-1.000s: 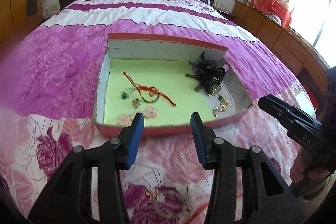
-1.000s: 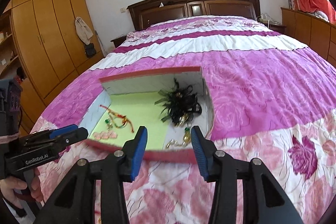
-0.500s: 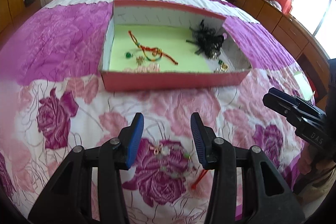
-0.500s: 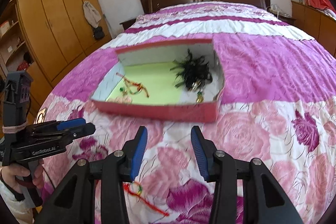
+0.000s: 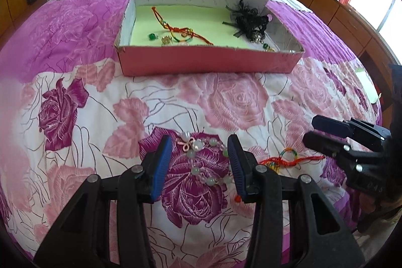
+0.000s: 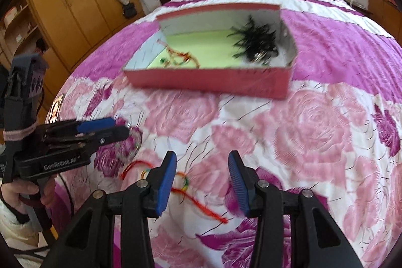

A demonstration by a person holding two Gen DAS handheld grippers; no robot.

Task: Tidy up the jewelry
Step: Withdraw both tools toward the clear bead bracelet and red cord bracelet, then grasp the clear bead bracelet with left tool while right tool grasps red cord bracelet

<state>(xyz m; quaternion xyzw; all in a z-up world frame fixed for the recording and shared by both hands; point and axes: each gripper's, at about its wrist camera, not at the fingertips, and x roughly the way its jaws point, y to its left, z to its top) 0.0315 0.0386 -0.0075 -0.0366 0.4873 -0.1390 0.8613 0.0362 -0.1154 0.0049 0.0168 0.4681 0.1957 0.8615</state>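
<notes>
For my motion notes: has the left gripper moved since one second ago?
Yes. The left gripper drew back from the red box toward the bead bracelet.

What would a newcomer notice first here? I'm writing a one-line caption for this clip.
The red box with a green floor, holding a black feathery ornament, sits mid-bed. Nearer, a pale bead bracelet lies between the open left tongs, and a red cord bracelet by the right tongs.

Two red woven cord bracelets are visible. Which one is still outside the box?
The red cord bracelet lying on the bedspread, beside the bead bracelet. The other red cord bracelet lies on the green lining inside the pink box.
</notes>
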